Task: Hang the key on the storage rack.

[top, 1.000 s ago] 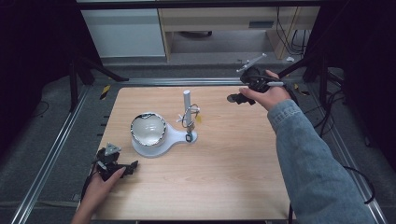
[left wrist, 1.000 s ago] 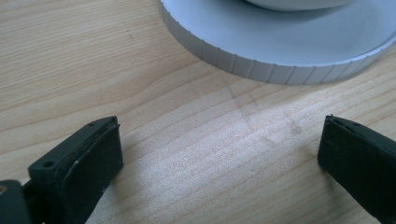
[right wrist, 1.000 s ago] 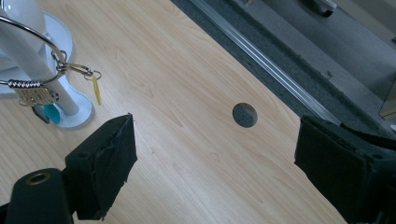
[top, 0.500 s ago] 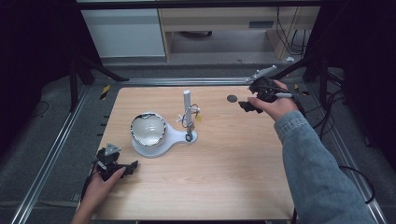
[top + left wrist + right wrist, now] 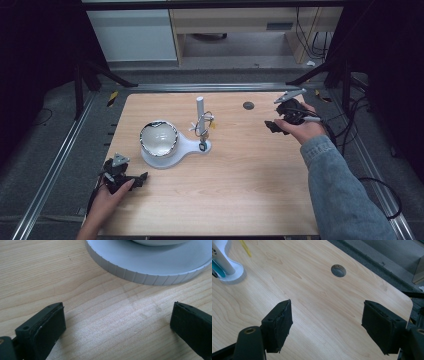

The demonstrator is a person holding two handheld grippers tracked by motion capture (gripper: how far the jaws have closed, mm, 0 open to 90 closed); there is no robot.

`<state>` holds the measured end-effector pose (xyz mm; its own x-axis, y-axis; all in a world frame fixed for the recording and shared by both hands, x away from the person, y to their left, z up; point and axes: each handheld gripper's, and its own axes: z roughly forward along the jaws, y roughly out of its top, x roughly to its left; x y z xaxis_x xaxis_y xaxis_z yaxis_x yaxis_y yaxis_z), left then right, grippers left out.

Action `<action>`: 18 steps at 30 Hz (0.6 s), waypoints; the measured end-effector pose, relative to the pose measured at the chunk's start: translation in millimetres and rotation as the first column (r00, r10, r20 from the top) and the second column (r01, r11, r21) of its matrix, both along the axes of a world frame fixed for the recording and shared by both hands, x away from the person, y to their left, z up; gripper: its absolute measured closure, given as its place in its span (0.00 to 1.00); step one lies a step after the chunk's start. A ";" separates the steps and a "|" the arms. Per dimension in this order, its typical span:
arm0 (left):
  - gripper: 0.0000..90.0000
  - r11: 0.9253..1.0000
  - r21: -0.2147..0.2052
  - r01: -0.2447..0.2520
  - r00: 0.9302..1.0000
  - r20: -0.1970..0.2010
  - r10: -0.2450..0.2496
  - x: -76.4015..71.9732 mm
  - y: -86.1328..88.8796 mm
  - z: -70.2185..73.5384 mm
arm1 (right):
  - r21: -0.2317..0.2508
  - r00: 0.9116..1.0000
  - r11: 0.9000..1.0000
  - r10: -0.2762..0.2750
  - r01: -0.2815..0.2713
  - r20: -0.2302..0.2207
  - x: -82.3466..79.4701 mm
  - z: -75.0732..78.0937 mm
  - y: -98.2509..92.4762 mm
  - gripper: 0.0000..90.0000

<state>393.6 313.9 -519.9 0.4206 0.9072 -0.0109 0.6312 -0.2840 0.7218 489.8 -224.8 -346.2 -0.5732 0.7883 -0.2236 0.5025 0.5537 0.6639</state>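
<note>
A white stand (image 5: 187, 148) sits mid-table, carrying a shiny round bowl (image 5: 159, 138) and an upright white post (image 5: 200, 106) with small clips partway up. My left gripper (image 5: 141, 178) rests on the wood at the front left, pointing at the stand. Its jaws are open and empty, and in the left gripper view (image 5: 117, 312) the stand's ribbed white rim (image 5: 140, 275) lies just ahead. My right gripper (image 5: 274, 119) hovers low over the table's right side. In the right gripper view (image 5: 327, 312) its jaws have just been closing, with only bare wood between them.
A grey round cap (image 5: 248, 105) is set in the tabletop ahead of the right gripper, also seen as a grey cap (image 5: 338, 270). The post's foot (image 5: 229, 271) is at far left there. Metal rails (image 5: 55, 165) run along the table's sides, and cables (image 5: 350, 130) trail at right.
My right hand has moved down and toward the table's right edge, uncovering the grey cap. The left hand has stayed put.
</note>
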 end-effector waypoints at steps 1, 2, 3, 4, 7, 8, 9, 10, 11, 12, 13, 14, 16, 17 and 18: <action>0.00 1.000 0.000 0.000 1.000 0.000 0.000 0.0 0.0 0.0 | 0.000 1.000 1.000 0.000 0.000 0.000 0.0 0.0 0.0 0.27; 0.00 1.000 0.002 0.001 1.000 -0.001 -0.001 0.0 0.1 0.1 | 0.005 1.000 1.000 -0.001 0.001 -0.002 -1.3 -3.6 -2.0 0.28; 0.00 1.000 0.002 0.000 1.000 -0.001 0.000 0.0 0.0 0.1 | 0.010 1.000 1.000 -0.006 0.006 -0.005 -3.1 -10.1 -5.3 0.28; 0.00 1.000 0.002 0.000 1.000 -0.001 0.000 0.0 0.0 0.1 | 0.011 1.000 1.000 -0.005 0.005 -0.009 -4.0 -13.0 -6.4 0.28; 0.00 1.000 0.002 0.000 1.000 -0.001 0.000 0.0 0.0 0.1 | 0.010 1.000 1.000 -0.011 0.011 -0.019 -7.1 -26.2 -11.7 0.29; 0.00 1.000 0.002 0.000 1.000 -0.001 0.000 0.0 0.0 0.1 | 0.010 1.000 1.000 -0.011 0.011 -0.019 -7.1 -26.2 -11.7 0.29; 0.00 1.000 0.002 -0.001 1.000 -0.001 0.001 0.0 -0.1 0.1 | 0.011 0.999 1.000 -0.018 0.019 -0.029 -8.5 -36.5 -15.7 0.30; 0.00 1.000 0.002 -0.001 1.000 -0.001 0.001 0.0 -0.1 0.1 | 0.011 0.999 1.000 -0.018 0.019 -0.029 -8.5 -36.5 -15.7 0.30; 0.00 1.000 0.002 -0.001 1.000 -0.001 0.001 0.0 -0.1 0.1 | 0.015 0.998 0.999 -0.028 0.029 -0.049 -9.9 -47.8 -19.5 0.30; 0.00 1.000 0.002 -0.001 1.000 -0.001 0.001 0.0 -0.1 0.1 | 0.018 0.998 0.999 -0.031 0.032 -0.052 -10.5 -51.5 -20.5 0.30; 0.00 1.000 0.002 -0.001 1.000 -0.001 0.001 0.0 -0.1 0.1 | 0.021 0.998 0.999 -0.029 0.031 -0.063 -11.4 -57.5 -21.8 0.30; 0.00 1.000 0.003 0.000 1.000 -0.002 0.000 0.0 0.0 0.2 | 0.021 0.998 0.999 -0.029 0.031 -0.063 -11.4 -57.5 -21.8 0.30; 0.00 1.000 0.003 -0.002 1.000 -0.002 0.002 -0.1 -0.2 0.2 | 0.024 0.996 0.999 -0.030 0.032 -0.080 -13.4 -67.5 -23.5 0.30; 0.00 1.000 0.003 -0.003 1.000 -0.002 0.003 -0.2 -0.2 0.2 | 0.029 0.996 0.999 -0.027 0.029 -0.087 -13.9 -71.8 -24.1 0.29; 0.00 1.000 0.003 -0.003 1.000 -0.002 0.003 -0.2 -0.2 0.2 | 0.037 0.995 0.999 -0.025 0.029 -0.099 -14.6 -75.9 -24.4 0.28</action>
<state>393.5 313.7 -519.7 0.4179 0.9085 -0.0088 0.6334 -0.2843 0.7197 475.1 -249.2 -422.1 -0.5695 0.8106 -0.1367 0.5806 0.5144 0.6311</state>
